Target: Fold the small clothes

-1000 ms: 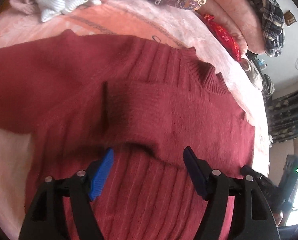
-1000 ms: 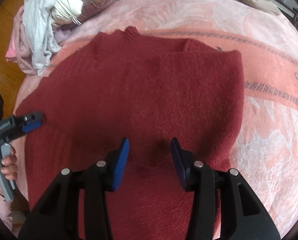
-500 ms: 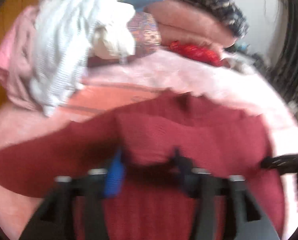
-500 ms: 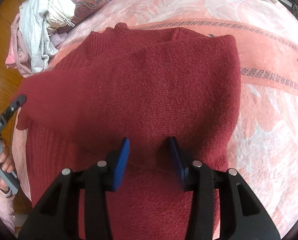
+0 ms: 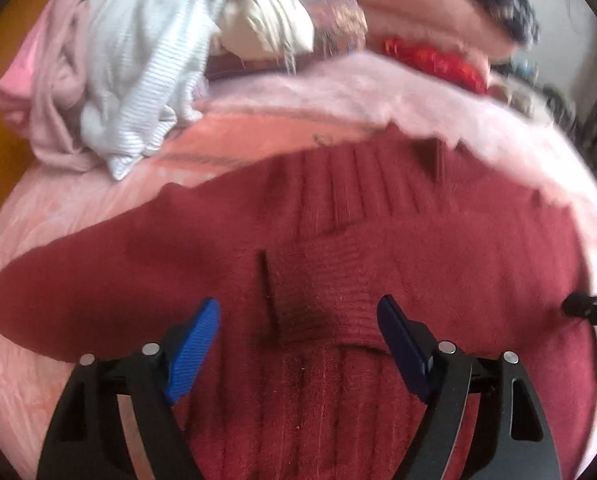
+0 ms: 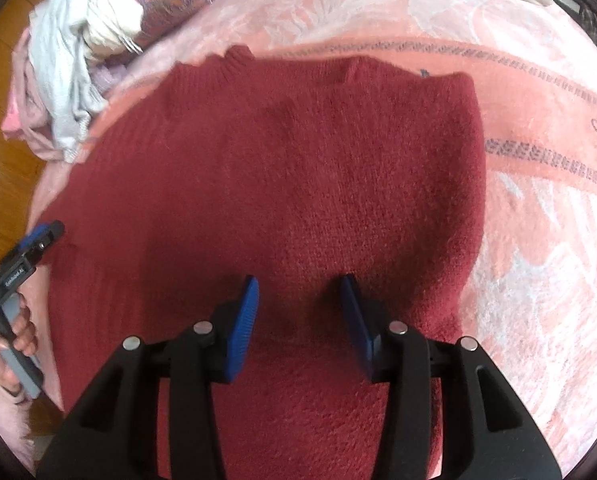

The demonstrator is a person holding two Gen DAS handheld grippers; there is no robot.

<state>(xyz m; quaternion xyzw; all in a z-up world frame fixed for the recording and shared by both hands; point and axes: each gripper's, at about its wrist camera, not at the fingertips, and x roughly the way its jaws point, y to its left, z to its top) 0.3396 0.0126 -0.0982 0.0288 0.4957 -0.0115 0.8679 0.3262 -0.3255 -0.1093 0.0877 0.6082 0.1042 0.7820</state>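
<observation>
A dark red knit sweater point(image 5: 378, 248) lies flat on a pink blanket point(image 5: 78, 216), neck at the far side. One sleeve is folded across its chest, cuff point(image 5: 298, 300) near the middle; the other sleeve point(image 5: 78, 280) stretches out to the left. My left gripper point(image 5: 298, 344) is open and empty just above the folded cuff. In the right wrist view the sweater point(image 6: 298, 184) fills the middle. My right gripper point(image 6: 300, 320) is open and empty over its body. The left gripper point(image 6: 38, 240) shows there at the sweater's left edge.
A heap of white, striped and pink clothes point(image 5: 138, 60) lies at the far left of the bed, also in the right wrist view point(image 6: 70, 60). Folded pink blankets point(image 5: 418, 4) and a red item point(image 5: 430, 60) sit at the far side. Wooden floor point(image 6: 2, 160) lies past the left edge.
The left gripper has swung and tilted, so its view now faces the clothes heap, and its jaws have opened wider. The right gripper has barely moved and stays open.
</observation>
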